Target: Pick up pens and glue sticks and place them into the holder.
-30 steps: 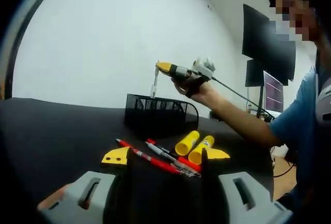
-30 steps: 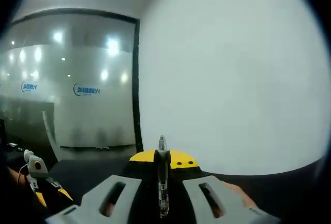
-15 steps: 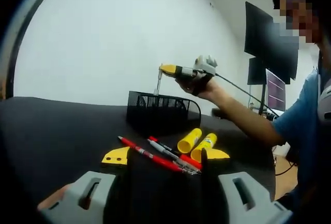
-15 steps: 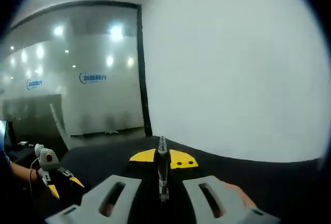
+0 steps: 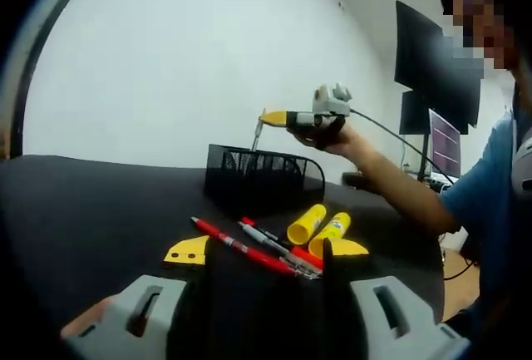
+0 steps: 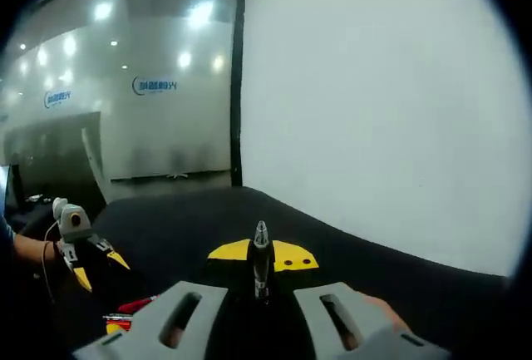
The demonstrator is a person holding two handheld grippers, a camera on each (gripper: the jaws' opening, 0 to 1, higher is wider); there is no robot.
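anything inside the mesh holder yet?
Nothing visible inside the black mesh holder: the dark mesh hides its interior. Above it, the right gripper holds a pen tip-down over the rim. Red pens and two glue sticks lie on the table in front.

Blue logo lettering on the glass wall, too blurred to read

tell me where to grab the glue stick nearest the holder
Grip the glue stick across the middle of its round yellow barrel, coming down from above. It lies flat on the table, angled toward the holder, so the jaws should straddle it crosswise. The second glue stick lies close along one side and the pens near its lower end, so a mid-barrel pinch looks the least crowded.
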